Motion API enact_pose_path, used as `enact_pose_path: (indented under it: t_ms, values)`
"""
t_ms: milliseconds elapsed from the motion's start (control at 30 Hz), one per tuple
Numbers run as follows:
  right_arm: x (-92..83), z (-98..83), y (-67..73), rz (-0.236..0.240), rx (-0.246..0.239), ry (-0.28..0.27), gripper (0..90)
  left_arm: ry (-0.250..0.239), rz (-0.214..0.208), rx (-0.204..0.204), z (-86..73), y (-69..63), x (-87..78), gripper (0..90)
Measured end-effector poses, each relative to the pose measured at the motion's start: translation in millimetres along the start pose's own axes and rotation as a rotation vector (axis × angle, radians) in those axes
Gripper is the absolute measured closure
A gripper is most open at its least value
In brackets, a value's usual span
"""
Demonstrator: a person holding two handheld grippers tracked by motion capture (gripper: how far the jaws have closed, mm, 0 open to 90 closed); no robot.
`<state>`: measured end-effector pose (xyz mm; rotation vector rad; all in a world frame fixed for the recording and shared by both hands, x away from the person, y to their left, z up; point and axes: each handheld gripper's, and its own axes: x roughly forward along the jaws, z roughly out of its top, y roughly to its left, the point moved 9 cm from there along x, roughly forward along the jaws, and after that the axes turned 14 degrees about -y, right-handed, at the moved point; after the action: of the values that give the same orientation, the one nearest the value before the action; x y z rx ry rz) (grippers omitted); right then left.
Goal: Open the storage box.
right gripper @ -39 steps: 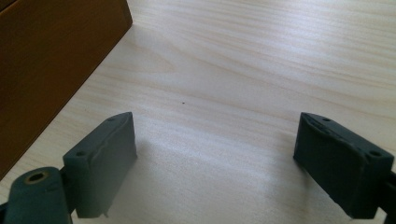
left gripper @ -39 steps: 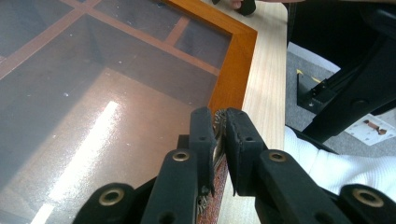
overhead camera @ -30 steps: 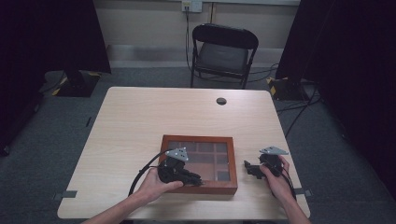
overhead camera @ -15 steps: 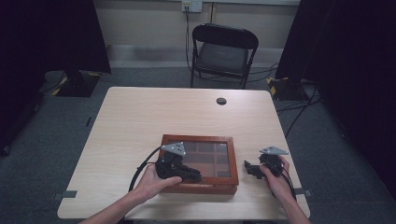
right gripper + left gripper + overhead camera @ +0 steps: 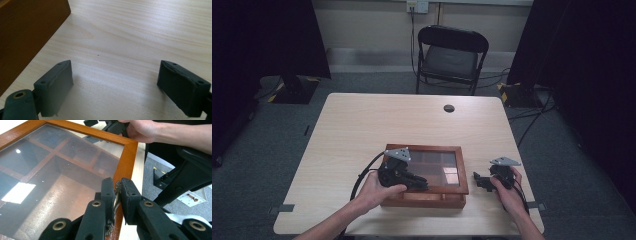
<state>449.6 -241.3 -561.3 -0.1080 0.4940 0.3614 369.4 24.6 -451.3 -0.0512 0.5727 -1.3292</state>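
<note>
High view: the brown wooden display box with a glass lid [image 5: 427, 175] sits at the near middle of the pale wooden table [image 5: 362, 130], its front side close to the table's near edge. The far half of the table is bare apart from a small dark round grommet [image 5: 449, 108]. A strip of bare tabletop separates the box's right side from the right gripper [image 5: 482, 181]. A black folding chair [image 5: 451, 57] stands beyond the far edge, well apart from the work.

Left gripper [image 5: 117, 192]: in its own view the jaws stand nearly together, clamped on a small brass-coloured metal latch [image 5: 116, 195] at the front rim of the lid, beside the frame's corner. The glass panel shows wooden dividers beneath. In the high view this gripper lies over the box's front left part.

Right gripper [image 5: 115, 82]: in its own view the jaws stand wide apart with nothing between them, low over bare table, with the box's side wall to the left and not touching. The person's right hand [image 5: 508, 192] holds it near the table's right front corner.
</note>
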Motion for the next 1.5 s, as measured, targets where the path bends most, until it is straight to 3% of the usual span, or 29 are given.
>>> enact_pose_path:
  t_ms: [267,467,867,1200,1500]
  values:
    - [0.0,0.0,0.0,0.000,0.000,0.000,12.1,0.008,0.010,0.024,8.4,-1.1,-3.8,81.1]
    - [0.0,0.0,0.0,0.000,0.000,0.000,12.1,-0.009,0.014,0.010,18.7,-1.0,-8.8,81.0]
    - [0.0,0.0,0.0,0.000,0.000,0.000,12.1,-0.008,0.014,0.021,28.8,0.0,-11.1,81.0]
    - [0.0,0.0,0.0,0.000,0.000,0.000,12.1,0.004,0.013,0.005,38.3,1.6,-13.4,81.1]
    - [0.0,0.0,0.0,0.000,0.000,0.000,12.1,0.019,0.013,0.014,47.5,3.4,-16.0,81.2]
